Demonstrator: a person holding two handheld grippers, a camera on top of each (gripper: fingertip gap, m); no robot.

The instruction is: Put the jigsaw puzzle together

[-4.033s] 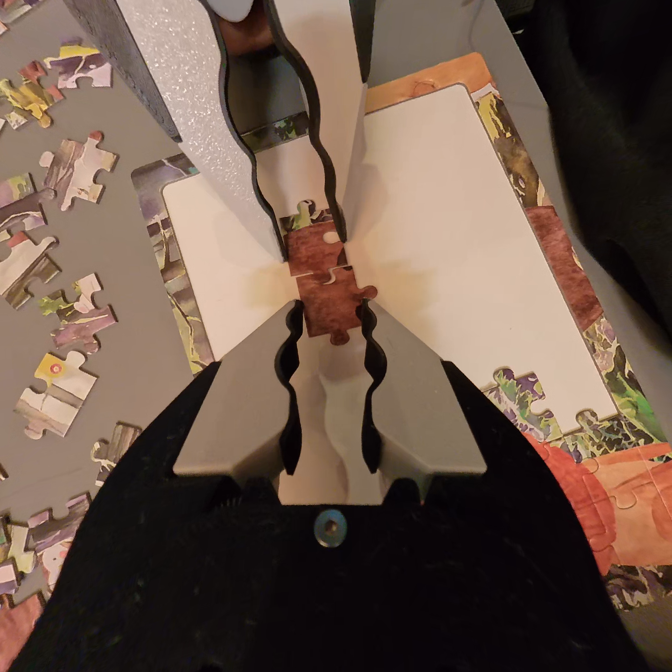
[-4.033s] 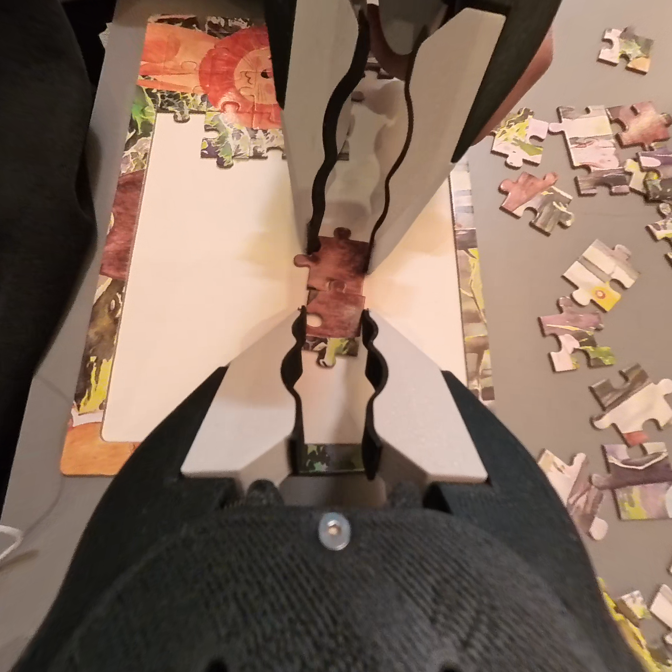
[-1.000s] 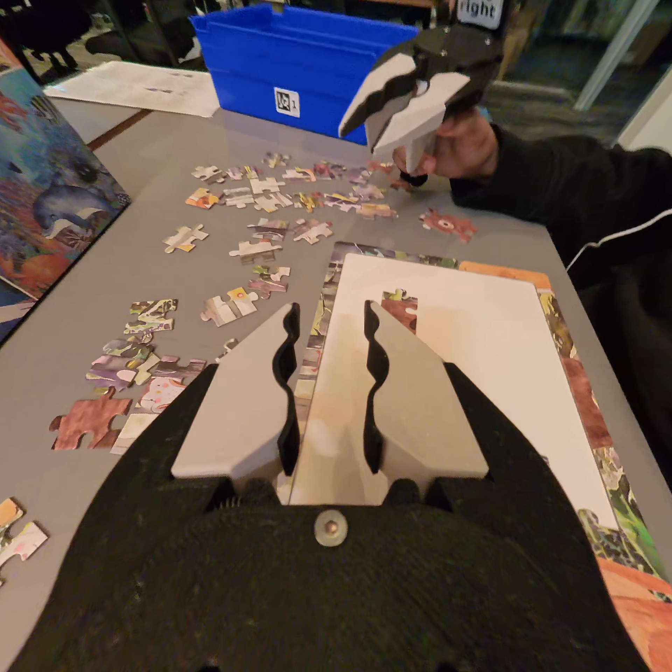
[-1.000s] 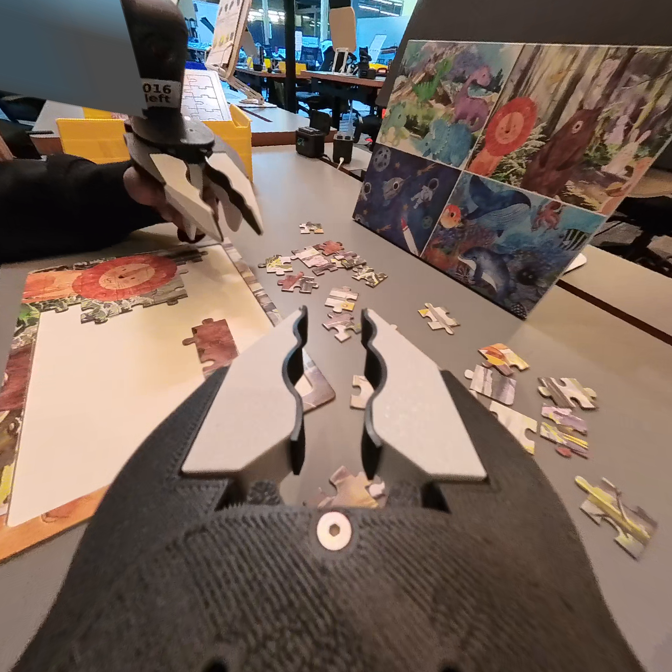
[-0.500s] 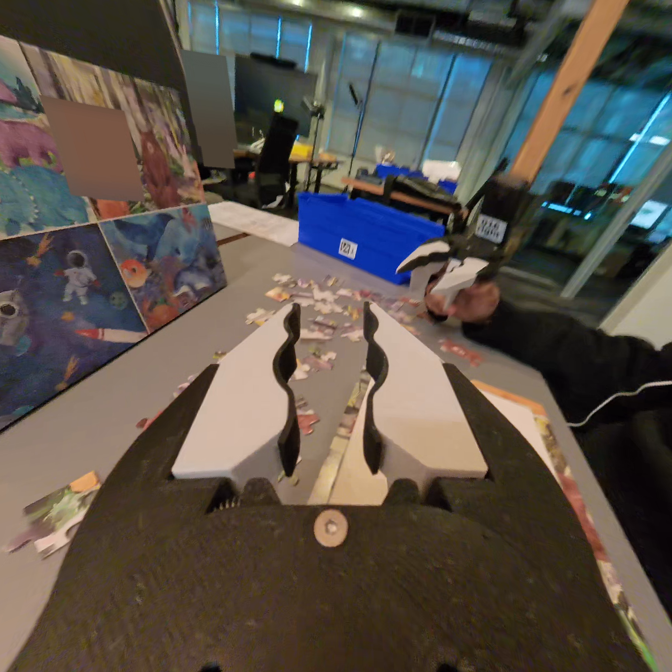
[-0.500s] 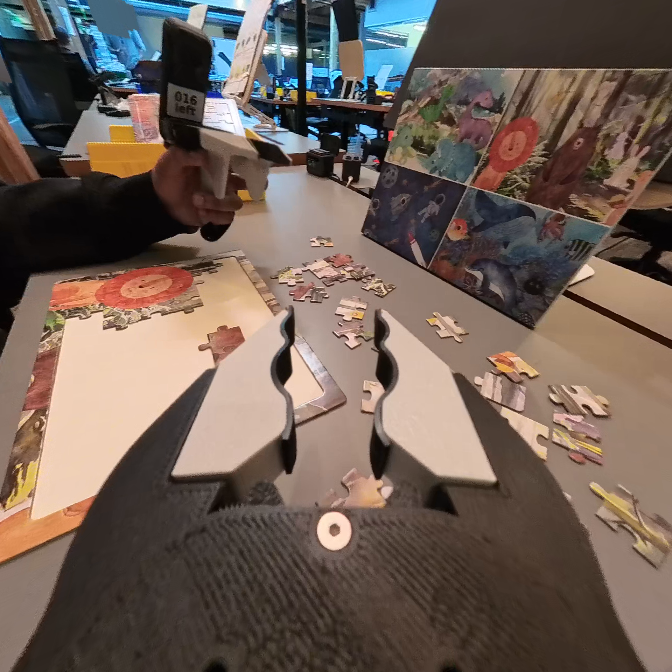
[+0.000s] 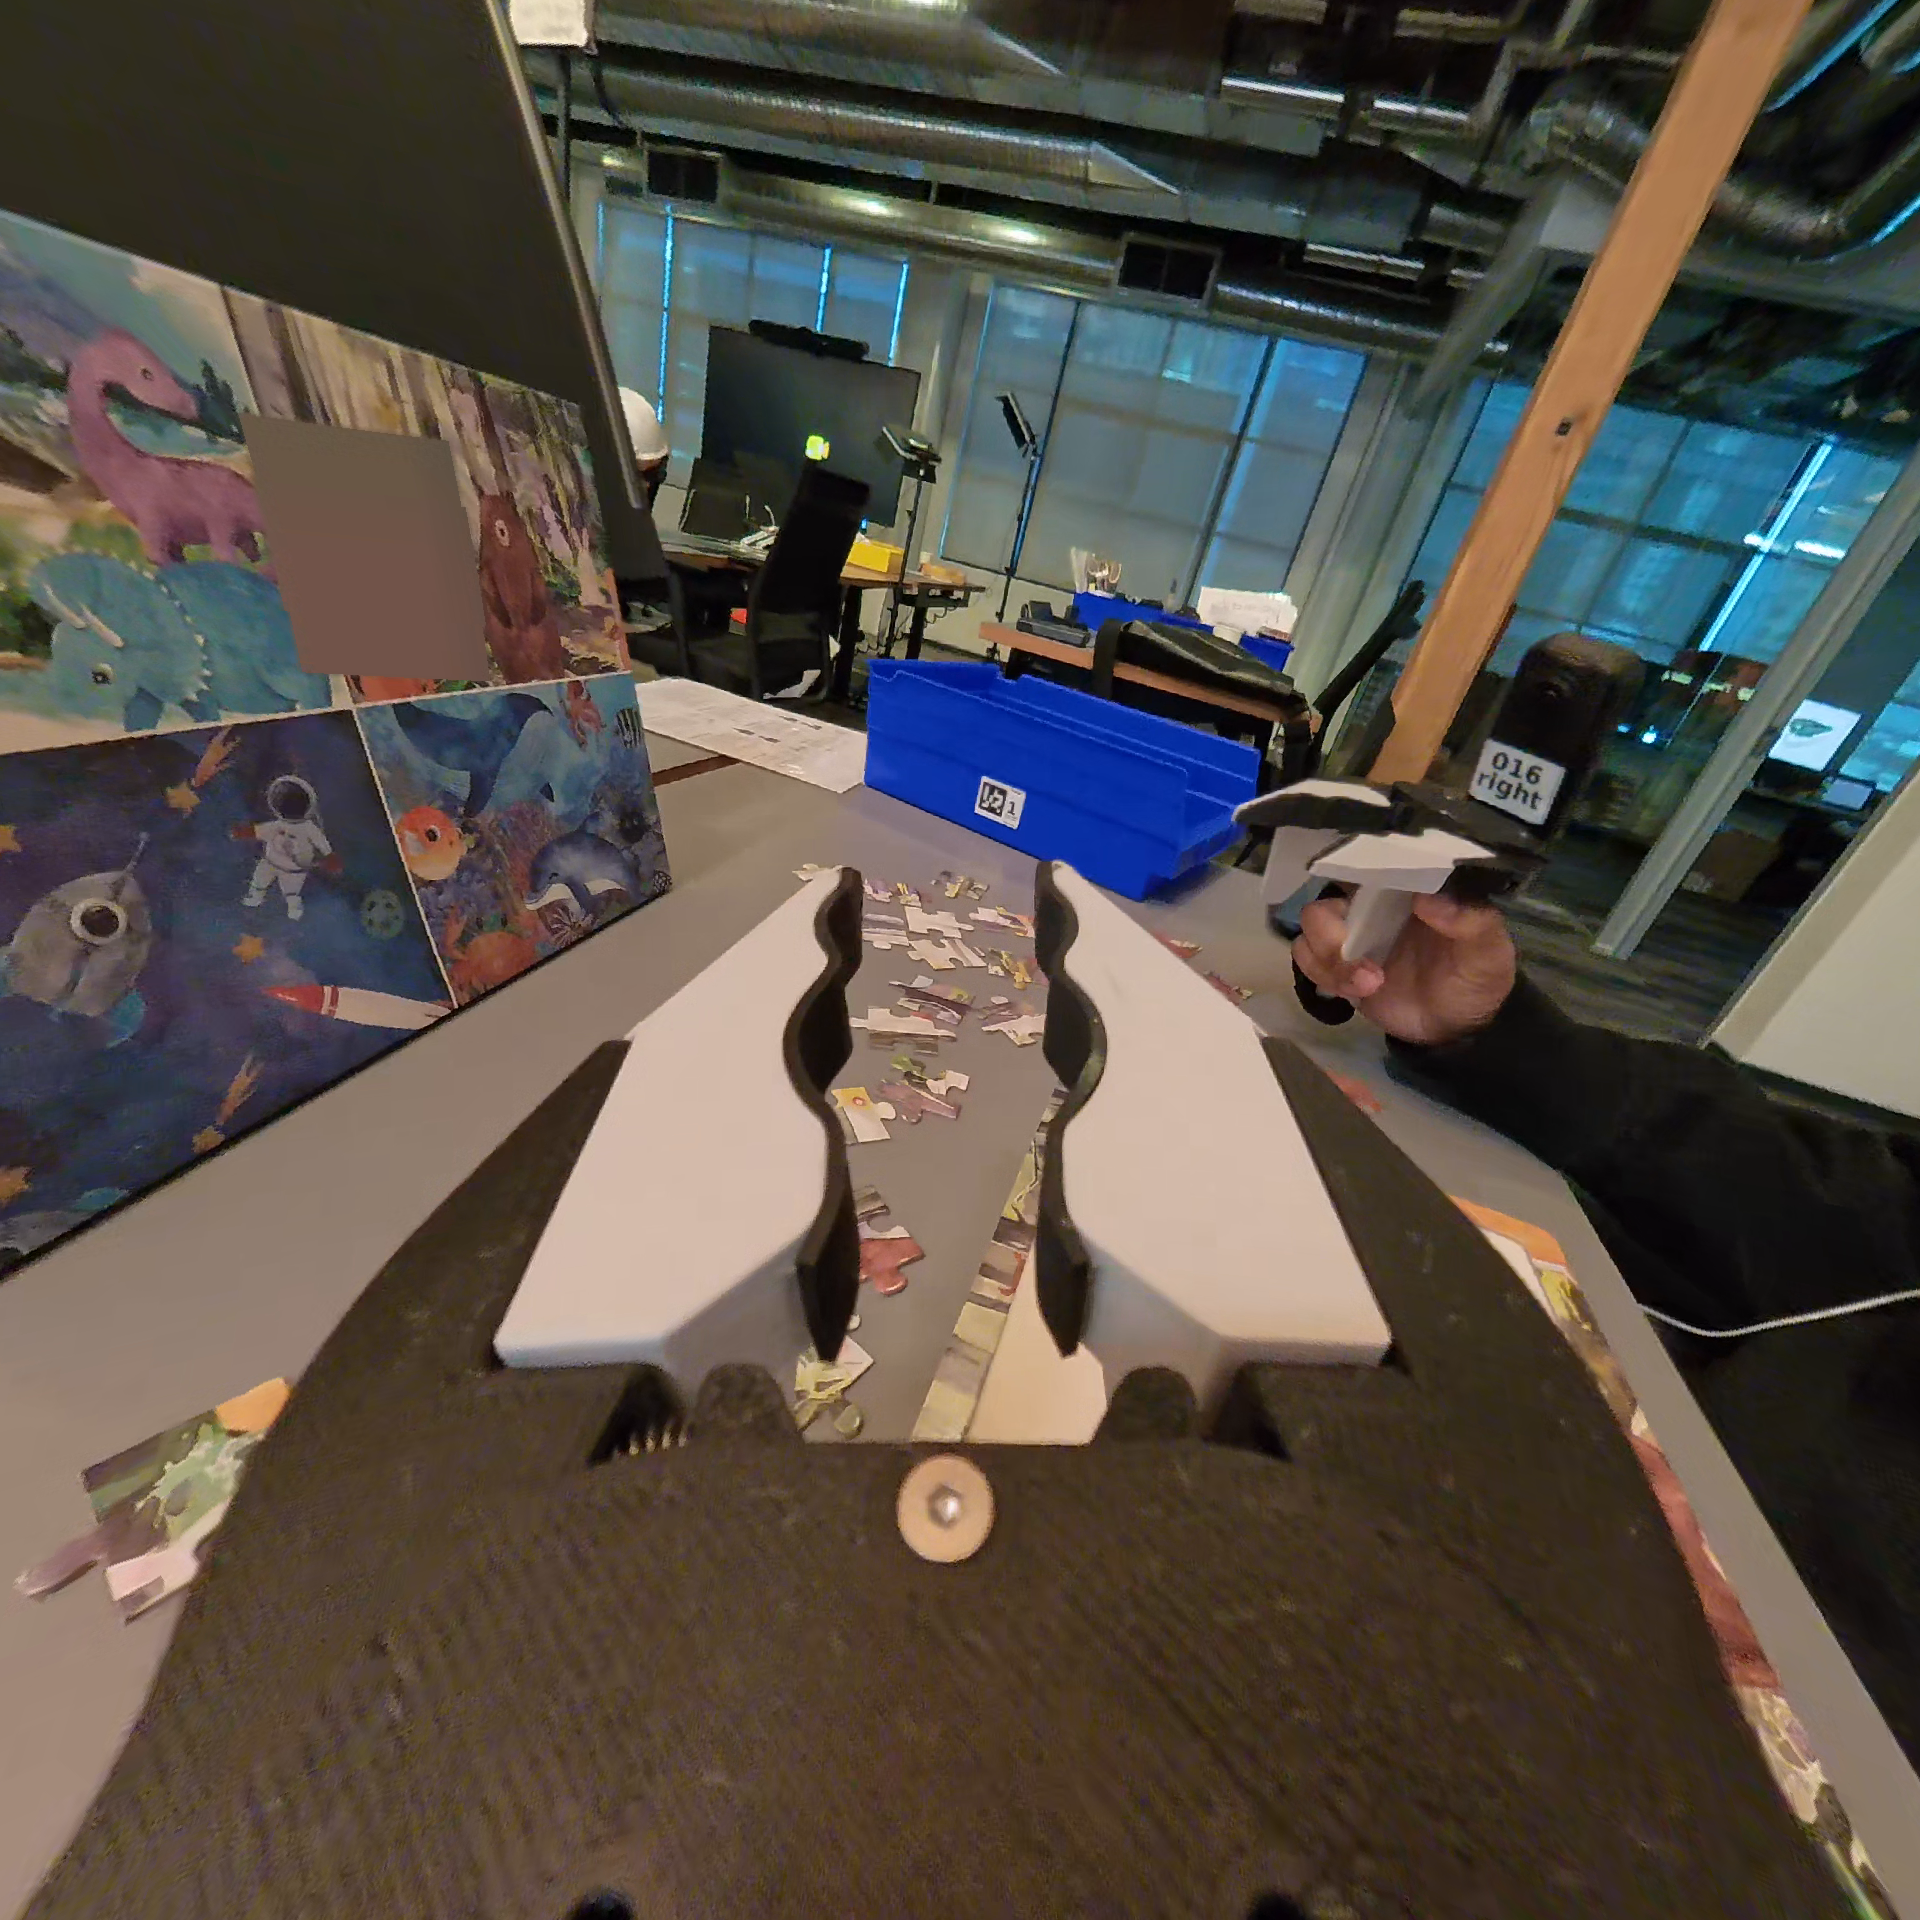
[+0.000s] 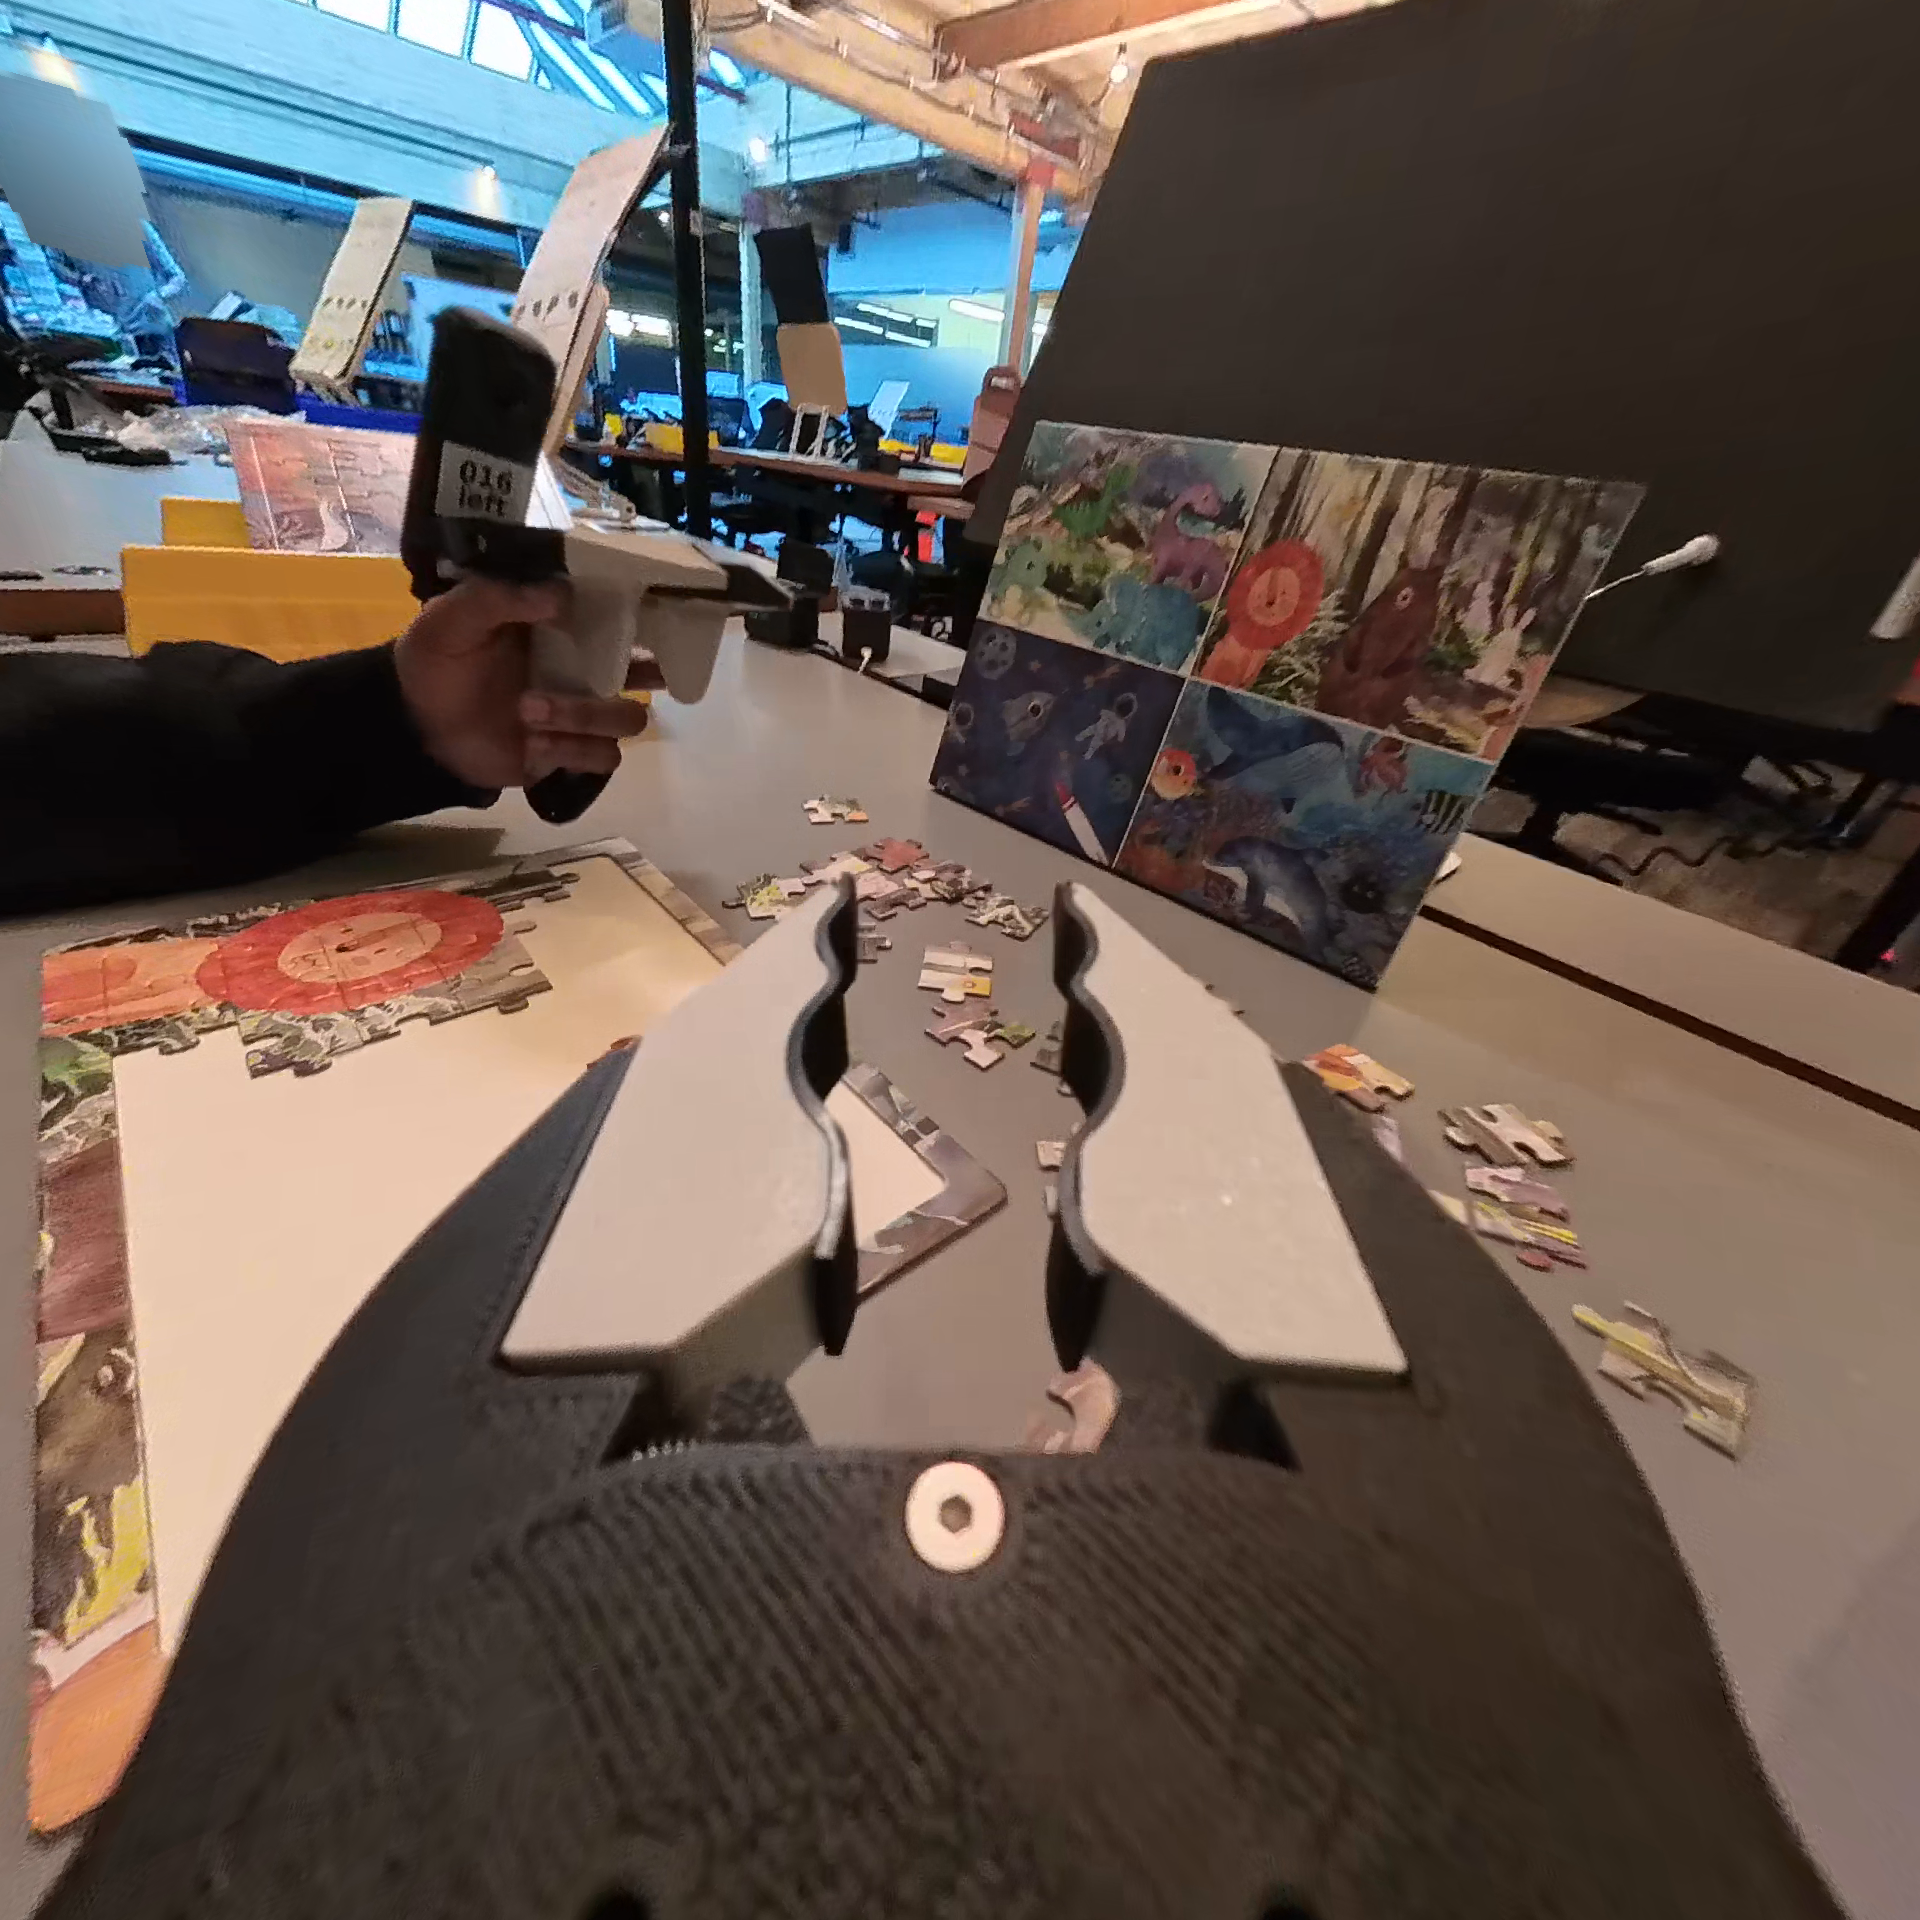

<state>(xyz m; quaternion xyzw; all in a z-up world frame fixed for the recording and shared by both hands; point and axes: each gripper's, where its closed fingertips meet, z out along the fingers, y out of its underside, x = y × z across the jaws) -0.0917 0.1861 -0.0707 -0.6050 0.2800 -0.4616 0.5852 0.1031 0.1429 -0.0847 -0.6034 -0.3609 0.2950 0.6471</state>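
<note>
both the left gripper point(image 7: 943, 904) and the right gripper point(image 8: 954, 914) are held released and empty above loose puzzle pieces point(image 8: 961, 971) beside the puzzle tray point(image 8: 312, 1195).

The desk point(image 8: 1621, 1164) is grey. An orange-red lion is shown on the puzzle point(image 8: 353, 951), with a white board point(image 8: 364, 1174) inside. The bin point(image 7: 1049, 774) is blue. Animals and space are painted on the box point(image 8: 1257, 686).
</note>
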